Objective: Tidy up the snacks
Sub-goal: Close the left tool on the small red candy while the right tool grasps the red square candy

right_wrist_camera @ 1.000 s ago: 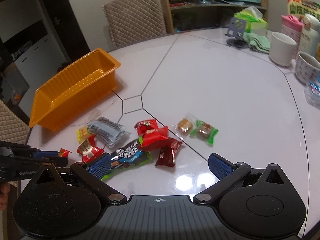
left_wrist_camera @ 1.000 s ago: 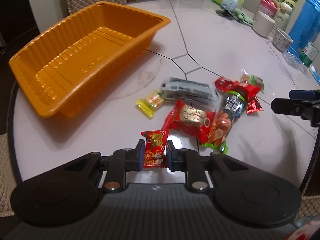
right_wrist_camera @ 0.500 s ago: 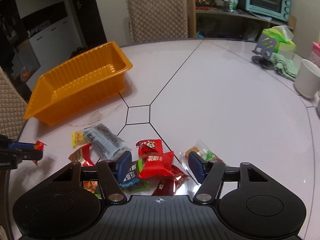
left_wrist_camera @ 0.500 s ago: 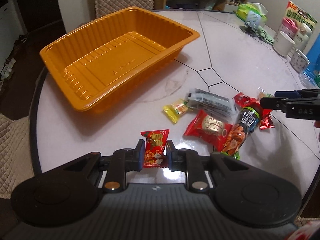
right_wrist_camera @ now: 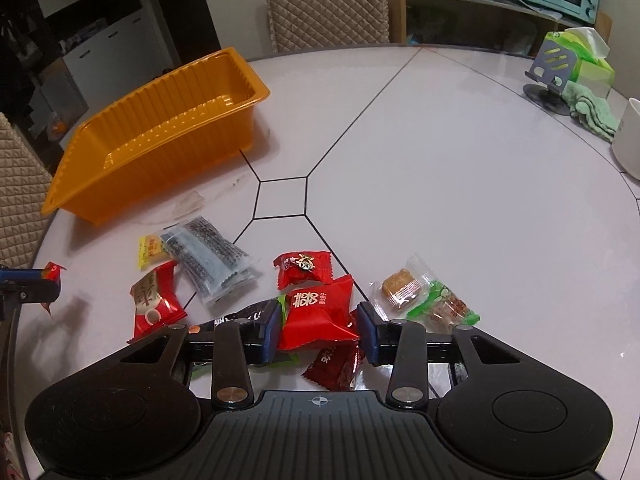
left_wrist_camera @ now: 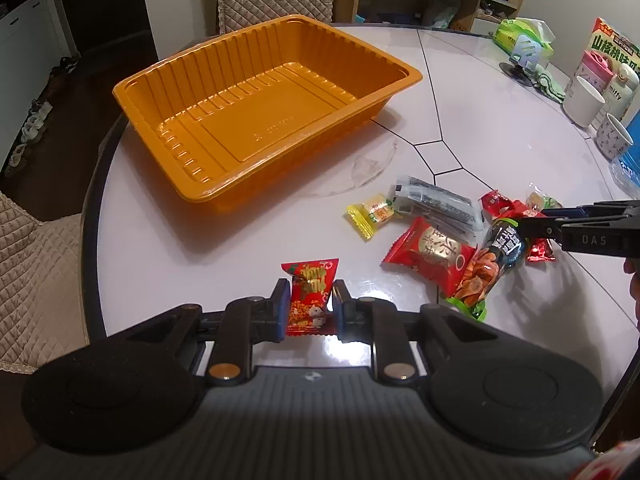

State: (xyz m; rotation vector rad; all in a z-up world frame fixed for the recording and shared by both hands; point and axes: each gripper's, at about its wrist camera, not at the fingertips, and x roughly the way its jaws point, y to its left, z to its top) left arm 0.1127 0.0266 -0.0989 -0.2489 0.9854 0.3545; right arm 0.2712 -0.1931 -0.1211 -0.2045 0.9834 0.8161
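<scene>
The left tongs (left_wrist_camera: 309,307) are clamped on a small red candy (left_wrist_camera: 310,298) held above the table, with the empty orange tray (left_wrist_camera: 256,120) ahead and to their left. The right tongs (right_wrist_camera: 319,330) stand apart around a red packet (right_wrist_camera: 320,316) in the pile, seemingly not yet gripping. Next, likely: carry the candy over the tray and release; squeeze on the packet.

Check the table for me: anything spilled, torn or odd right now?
Nothing torn or spilled. The snacks lie in a loose overlapping pile, all outside the orange tray. A faint curved smear marks the tabletop beside the tray.
</scene>
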